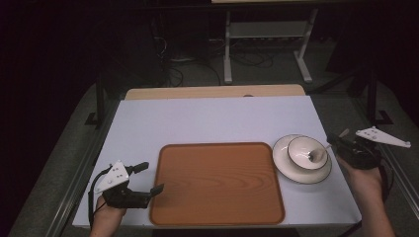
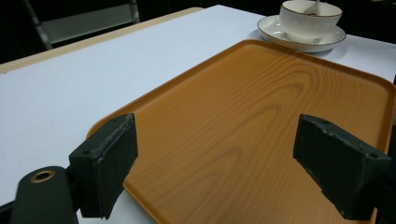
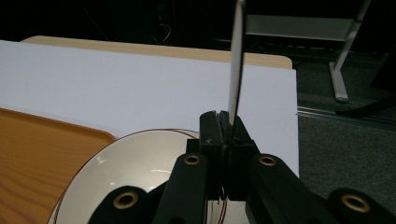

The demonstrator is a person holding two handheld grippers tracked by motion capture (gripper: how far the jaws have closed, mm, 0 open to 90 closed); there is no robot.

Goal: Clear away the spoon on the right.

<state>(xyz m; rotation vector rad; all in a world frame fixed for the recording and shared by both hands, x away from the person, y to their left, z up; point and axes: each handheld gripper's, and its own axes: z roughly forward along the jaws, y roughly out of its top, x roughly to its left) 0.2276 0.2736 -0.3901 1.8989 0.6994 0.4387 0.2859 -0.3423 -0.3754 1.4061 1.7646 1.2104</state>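
A white bowl (image 1: pixel 302 148) with a dark rim stands on a matching plate (image 1: pixel 296 172) at the table's right, just right of a wooden tray (image 1: pixel 217 197). A metal spoon (image 1: pixel 316 156) rests with its head in the bowl. My right gripper (image 1: pixel 332 140) is shut on the spoon's handle (image 3: pixel 236 70), which rises thin and upright from between the jaws over the white crockery (image 3: pixel 130 172). My left gripper (image 1: pixel 150 177) stands open at the tray's near left corner, its jaws wide over the tray (image 2: pixel 257 116) with nothing between them. The bowl (image 2: pixel 310 18) and plate (image 2: pixel 280 32) lie far beyond it.
The tray is bare and takes up the middle front of the white table (image 1: pixel 217 118). A wooden strip (image 1: pixel 212 92) runs along the far edge. Past the table stand a metal frame's legs (image 1: pixel 227 54) and cables on a dark floor.
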